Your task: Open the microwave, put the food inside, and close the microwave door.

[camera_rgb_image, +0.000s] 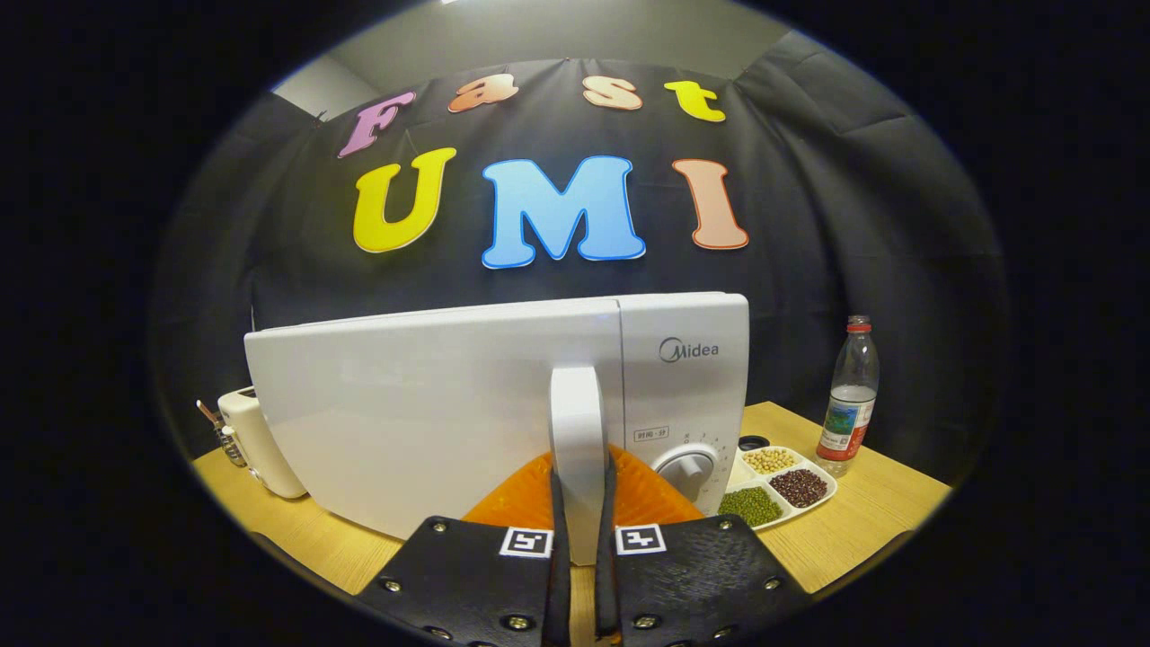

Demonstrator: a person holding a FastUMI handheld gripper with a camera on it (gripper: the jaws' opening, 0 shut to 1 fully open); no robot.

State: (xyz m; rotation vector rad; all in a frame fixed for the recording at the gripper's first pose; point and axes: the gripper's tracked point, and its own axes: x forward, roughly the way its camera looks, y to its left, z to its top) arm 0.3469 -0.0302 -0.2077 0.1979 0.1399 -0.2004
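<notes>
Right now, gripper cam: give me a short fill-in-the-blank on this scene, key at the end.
1. The hand-held gripper has its fingers closed on the microwave door's ____.
2. The water bottle has a ____ cap.
3. The divided tray of beans sits between the microwave and the ____.
4. The control knob lies beside the door, toward the ____.

Missing words: handle; red; water bottle; tray

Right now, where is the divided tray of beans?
In the gripper view, the divided tray of beans sits on the wooden table, right of the microwave below its dial, with the water bottle just beyond it. The tool grips the door handle.
</notes>
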